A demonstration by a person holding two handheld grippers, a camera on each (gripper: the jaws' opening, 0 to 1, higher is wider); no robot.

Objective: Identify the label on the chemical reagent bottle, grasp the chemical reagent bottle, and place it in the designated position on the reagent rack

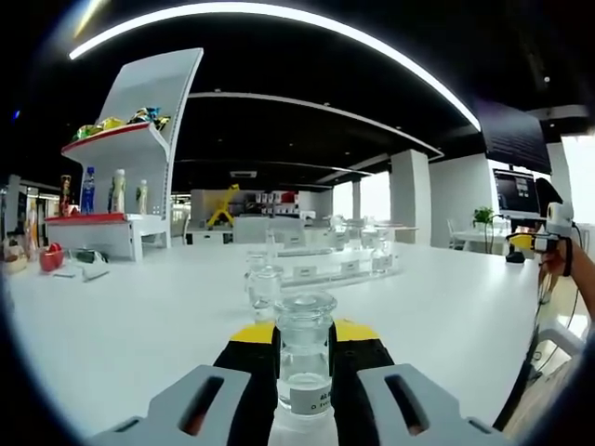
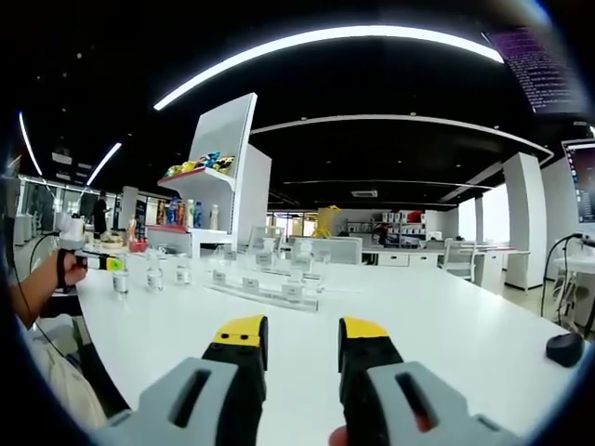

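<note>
While left gripper [image 1: 305,358] clamps reagent bottle [image 1: 305,358] | right gripper [image 2: 299,348] agape, empty | table [image 2: 446,325] ahead bare

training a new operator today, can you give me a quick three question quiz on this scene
1. True or false: the left gripper is shut on a clear reagent bottle.
2. What is between the tips of the right gripper? A) a bottle B) nothing C) a cap
3. What surface does the reagent rack stand on?

Key: 1 true; 2 B; 3 the white table.
</note>
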